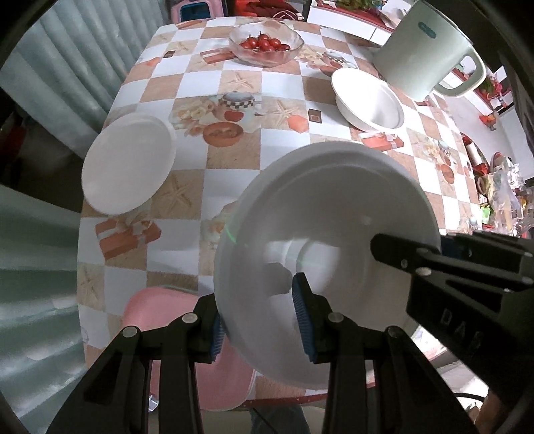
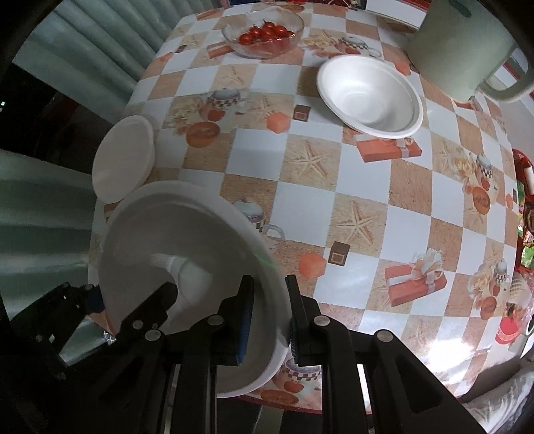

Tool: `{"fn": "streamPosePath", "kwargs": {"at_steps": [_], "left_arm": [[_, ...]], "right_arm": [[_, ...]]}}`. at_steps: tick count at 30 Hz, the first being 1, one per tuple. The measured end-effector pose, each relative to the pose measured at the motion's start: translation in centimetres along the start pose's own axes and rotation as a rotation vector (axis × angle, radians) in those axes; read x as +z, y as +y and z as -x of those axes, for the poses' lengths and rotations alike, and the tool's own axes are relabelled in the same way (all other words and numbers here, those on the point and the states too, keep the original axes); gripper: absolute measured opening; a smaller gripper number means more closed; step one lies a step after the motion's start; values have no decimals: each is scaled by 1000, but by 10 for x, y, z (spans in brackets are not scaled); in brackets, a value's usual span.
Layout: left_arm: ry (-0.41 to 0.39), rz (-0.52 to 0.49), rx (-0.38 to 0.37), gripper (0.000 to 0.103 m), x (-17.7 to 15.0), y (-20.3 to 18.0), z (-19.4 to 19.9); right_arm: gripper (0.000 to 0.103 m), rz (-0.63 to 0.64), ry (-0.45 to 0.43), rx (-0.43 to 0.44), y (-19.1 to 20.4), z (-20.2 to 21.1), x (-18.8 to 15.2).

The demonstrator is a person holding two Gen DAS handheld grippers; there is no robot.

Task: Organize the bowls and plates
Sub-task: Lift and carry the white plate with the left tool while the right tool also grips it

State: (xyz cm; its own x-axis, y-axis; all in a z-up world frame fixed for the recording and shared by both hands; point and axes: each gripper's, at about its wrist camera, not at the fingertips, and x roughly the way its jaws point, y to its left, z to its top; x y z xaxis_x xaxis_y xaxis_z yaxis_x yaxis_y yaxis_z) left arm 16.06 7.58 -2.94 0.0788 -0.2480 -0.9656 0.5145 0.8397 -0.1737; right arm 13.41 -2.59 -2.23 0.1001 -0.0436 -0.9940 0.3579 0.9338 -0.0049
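Observation:
Both grippers grip one white foam bowl (image 1: 320, 233) (image 2: 187, 253) above the table's near edge. My left gripper (image 1: 260, 320) is shut on its left rim. My right gripper (image 2: 268, 320) is shut on its right rim and shows in the left wrist view as a black finger (image 1: 407, 257) over the far rim. A white plate (image 1: 128, 163) (image 2: 123, 158) lies at the table's left edge. A second white bowl (image 1: 368, 98) (image 2: 370, 95) sits upright at the back right.
A glass bowl of cherry tomatoes (image 1: 265, 41) (image 2: 263, 31) stands at the back. A pale green kettle (image 1: 430, 50) (image 2: 467, 46) stands back right beside the second bowl. A pink chair (image 1: 187, 334) is below the near edge. Clutter (image 1: 500, 187) lines the right side.

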Motion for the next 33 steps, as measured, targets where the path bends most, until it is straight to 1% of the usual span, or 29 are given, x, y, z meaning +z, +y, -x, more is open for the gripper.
{"fn": "streamPosePath", "kwargs": {"at_steps": [7,12,18,25,33], "left_arm": [[-19,42,-4,40,-5,19,14],[-50,84,1,40,-5,37,27],[-75,124,25,40,-7,59,39],[-90,173,51,40,-2,90,48],[-97,219,92,40,18,128,46]], "right_arm": [[20,38,-11,3,22,8,0],[20,77,-27,6,44,15,5],[20,122,-45,12,70,21,14],[20,165,-64,37,104,24,33],[20,197,-61,70,138,13,62]]}}
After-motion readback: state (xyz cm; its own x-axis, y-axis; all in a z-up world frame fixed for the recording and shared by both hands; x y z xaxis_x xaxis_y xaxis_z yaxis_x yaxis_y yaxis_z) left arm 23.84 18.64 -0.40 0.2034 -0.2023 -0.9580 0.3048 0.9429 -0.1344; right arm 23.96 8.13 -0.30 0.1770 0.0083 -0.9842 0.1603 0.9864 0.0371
